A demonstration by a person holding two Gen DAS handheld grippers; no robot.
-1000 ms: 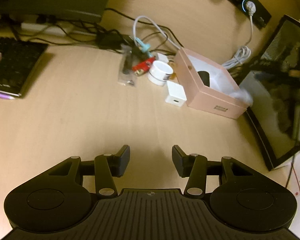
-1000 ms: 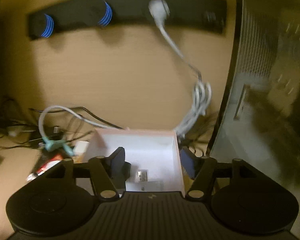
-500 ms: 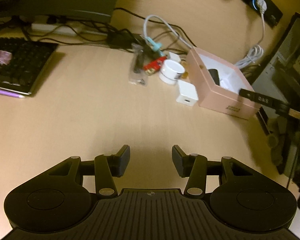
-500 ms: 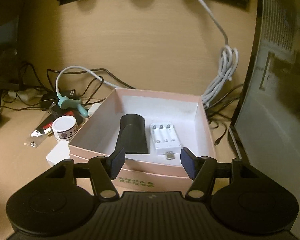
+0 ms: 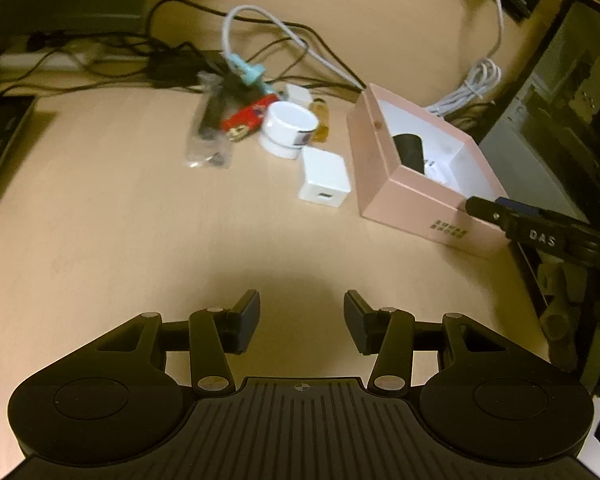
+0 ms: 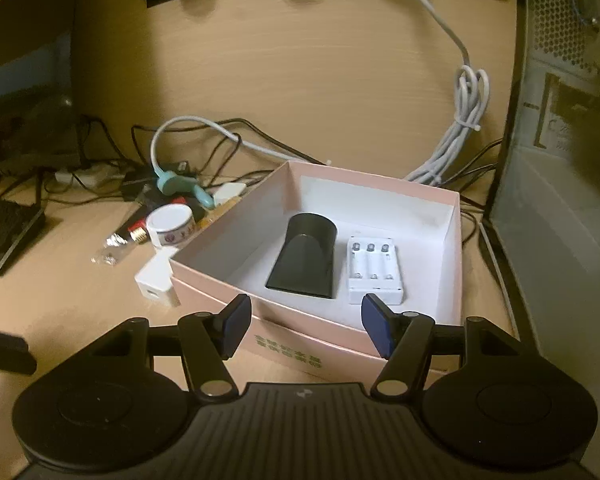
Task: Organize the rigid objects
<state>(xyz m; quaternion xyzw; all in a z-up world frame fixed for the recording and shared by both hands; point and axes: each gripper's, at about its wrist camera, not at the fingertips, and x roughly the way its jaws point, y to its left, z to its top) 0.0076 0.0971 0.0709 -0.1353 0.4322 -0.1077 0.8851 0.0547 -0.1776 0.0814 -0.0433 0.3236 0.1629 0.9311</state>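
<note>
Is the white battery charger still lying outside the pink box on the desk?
No. In the right wrist view the white battery charger lies inside the pink box, right beside the black nozzle.

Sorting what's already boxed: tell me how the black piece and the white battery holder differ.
The black piece is dark, smooth and rounded at its far end; the white battery holder is pale, rectangular, with three slots. The black piece looks larger. Both lie flat, side by side in the pink box.

Black plastic left tool (image 5: 302, 316), ribbed base, silver screws, right tool (image 6: 303, 322) with blue pads (image 6: 374, 326)
</note>
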